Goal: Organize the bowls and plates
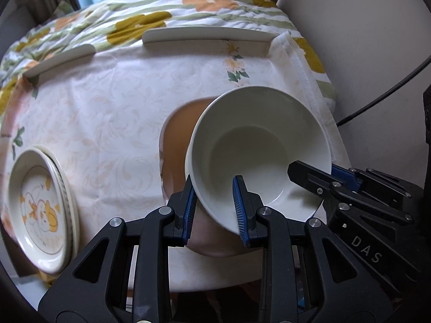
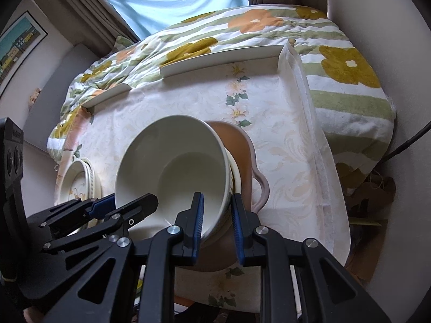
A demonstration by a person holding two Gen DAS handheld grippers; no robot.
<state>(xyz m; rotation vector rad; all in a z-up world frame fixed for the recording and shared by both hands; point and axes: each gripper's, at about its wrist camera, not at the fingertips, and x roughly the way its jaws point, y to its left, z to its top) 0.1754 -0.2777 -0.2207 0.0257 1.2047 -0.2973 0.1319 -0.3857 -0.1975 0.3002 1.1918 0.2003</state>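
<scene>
Left wrist view: a white bowl [image 1: 258,148] is being pinched at its rim by both the left tool [image 1: 214,210] and right tool [image 1: 327,173], over a brown dish [image 1: 180,134] on the tabletop [image 1: 107,107], awaiting gentle lowering

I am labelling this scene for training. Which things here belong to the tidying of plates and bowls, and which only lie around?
Belong to the job:
white bowl, held by left gripper and right gripper
brown dish under it
plates

Only lying around:
tablecloth
flowered blanket
cable
</scene>
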